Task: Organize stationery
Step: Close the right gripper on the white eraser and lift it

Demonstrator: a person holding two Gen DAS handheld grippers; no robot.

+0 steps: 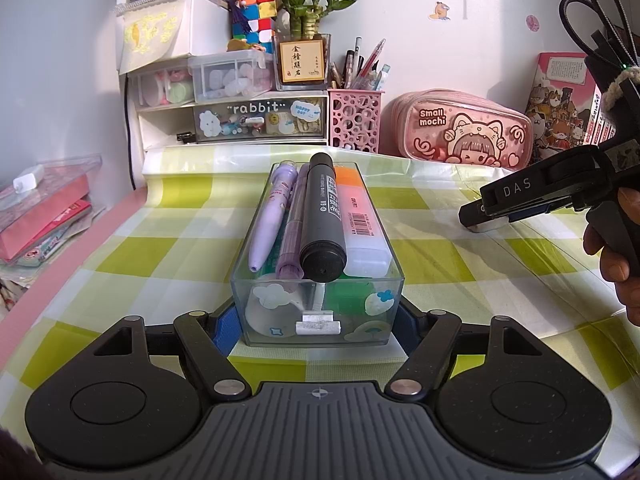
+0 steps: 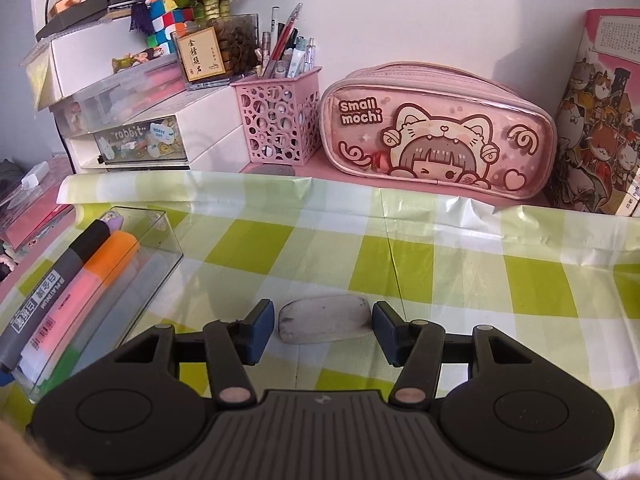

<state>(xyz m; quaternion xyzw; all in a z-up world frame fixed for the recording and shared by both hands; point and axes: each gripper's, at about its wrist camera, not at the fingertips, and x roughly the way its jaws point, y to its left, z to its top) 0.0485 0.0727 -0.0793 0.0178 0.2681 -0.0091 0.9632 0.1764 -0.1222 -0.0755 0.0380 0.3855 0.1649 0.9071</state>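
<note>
A: The right gripper (image 2: 323,330) hovers low over the checked cloth (image 2: 440,276), jaws apart around a white eraser (image 2: 325,320), pads not touching it. The left gripper (image 1: 318,320) clamps the near end of the clear box (image 1: 256,224).

B: So the eraser is the last loose piece?

A: The last one visible on the cloth, just beside the box; it probably goes in next. The rest looks done.

B: What's in the box?

A: A black marker (image 1: 322,216) on top, a lilac pen (image 1: 270,220), a purple pen (image 1: 294,224), an orange highlighter (image 1: 360,220), something green beneath. Behind stand a pink pen cup (image 2: 280,120) and a closed pink pouch (image 2: 436,136).
</note>
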